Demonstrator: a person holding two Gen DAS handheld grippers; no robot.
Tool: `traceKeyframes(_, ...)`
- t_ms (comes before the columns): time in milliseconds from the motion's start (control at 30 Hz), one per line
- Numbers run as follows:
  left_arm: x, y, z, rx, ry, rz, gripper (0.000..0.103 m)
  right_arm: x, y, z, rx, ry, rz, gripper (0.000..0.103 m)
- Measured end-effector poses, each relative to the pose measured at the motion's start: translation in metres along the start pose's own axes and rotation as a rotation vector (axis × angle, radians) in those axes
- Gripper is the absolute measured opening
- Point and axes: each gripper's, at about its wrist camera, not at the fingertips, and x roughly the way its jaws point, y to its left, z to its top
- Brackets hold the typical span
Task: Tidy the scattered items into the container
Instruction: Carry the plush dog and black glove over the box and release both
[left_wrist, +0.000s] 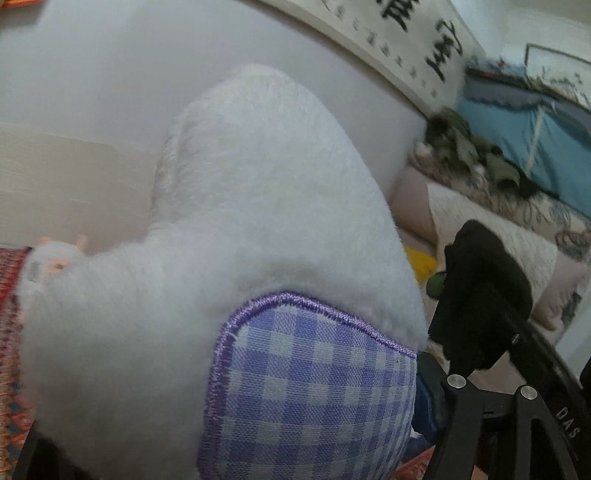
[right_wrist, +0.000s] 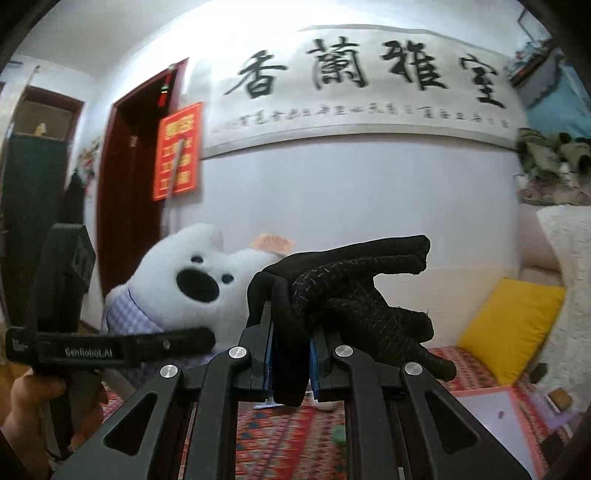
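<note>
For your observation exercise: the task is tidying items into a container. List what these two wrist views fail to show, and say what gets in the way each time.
- Container: not identifiable in either view.
- Left gripper's fingers: left wrist view, hidden behind the white plush toy, so its grip is unreadable.
- Plush toy's lower body: right wrist view, covered by the left gripper.
- Floor items: right wrist view, largely blocked by the right gripper clamping the black glove.

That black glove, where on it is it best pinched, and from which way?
At the cuff, as the right gripper has it now. On the black glove the cuff is a flat, doubled band that fits between the two pads, coming in from the wrist end. The fingers splay loosely the other way and would probably slip or fold if pinched.
</note>
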Motion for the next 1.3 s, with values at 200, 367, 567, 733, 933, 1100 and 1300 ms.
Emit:
traceKeyframes(200, 0.067, -0.041, -0.014, 0.068, 0.093, -0.085, 0.081, -0.002, -0.065, -0.006, 0.011, 0.020, -0.172, 0.015)
traceKeyframes(367, 0.136, -0.066, -0.034, 0.103, 0.199, -0.099, 0.081, 0.012, -0.125, -0.017, 0.042, 0.087, -0.296, 0.015)
traceKeyframes(567, 0.211, -0.075, -0.078, 0.131, 0.356, -0.095, 0.085, 0.054, -0.191, -0.048, 0.151, 0.271, -0.326, 0.016)
traceKeyframes(733, 0.264, -0.073, -0.127, 0.184, 0.574, -0.071, 0.093, 0.095, -0.224, -0.088, 0.215, 0.498, -0.306, 0.031)
traceKeyframes(933, 0.257, -0.072, -0.143, 0.258, 0.579, -0.050, 0.101, 0.106, -0.251, -0.115, 0.332, 0.563, -0.336, 0.084)
traceKeyframes(1100, 0.232, -0.067, -0.113, 0.115, 0.480, -0.147, 0.103, 0.097, -0.250, -0.106, 0.374, 0.504, -0.343, 0.087)
traceKeyframes(1300, 0.193, -0.064, -0.082, 0.058, 0.335, -0.202, 0.103, 0.082, -0.220, -0.079, 0.352, 0.419, -0.363, 0.090)
